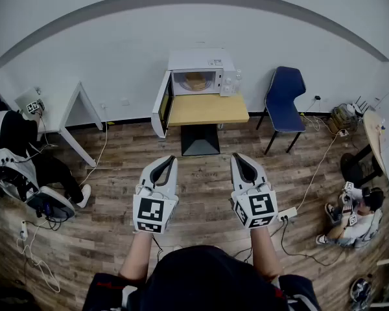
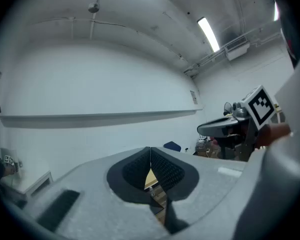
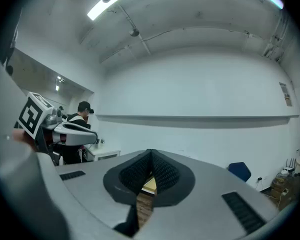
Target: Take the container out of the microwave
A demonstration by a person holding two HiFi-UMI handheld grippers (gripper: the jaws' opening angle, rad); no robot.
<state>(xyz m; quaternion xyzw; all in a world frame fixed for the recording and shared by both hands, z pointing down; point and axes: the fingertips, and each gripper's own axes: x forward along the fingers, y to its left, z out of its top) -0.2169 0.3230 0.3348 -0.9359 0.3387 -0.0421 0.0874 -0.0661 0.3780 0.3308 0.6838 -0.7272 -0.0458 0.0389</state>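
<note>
A white microwave [image 1: 198, 70] stands at the back of a small wooden table [image 1: 207, 109], its door [image 1: 162, 105] swung open to the left. Inside sits a tan container [image 1: 196, 81]. My left gripper [image 1: 163, 162] and right gripper [image 1: 241, 159] are held level side by side over the wooden floor, well short of the table. Both are shut with nothing between the jaws. In the left gripper view the pads [image 2: 162, 168] meet at the tip, with a slice of table showing below; the right gripper view shows its pads [image 3: 162, 173] meeting the same way.
A blue chair [image 1: 284, 102] stands right of the table, clear bottles [image 1: 231, 82] beside the microwave. A white desk [image 1: 68, 112] and a seated person [image 1: 13, 149] are at left. Another person [image 1: 356, 212] sits on the floor at right. Cables and a power strip [image 1: 286, 214] lie on the floor.
</note>
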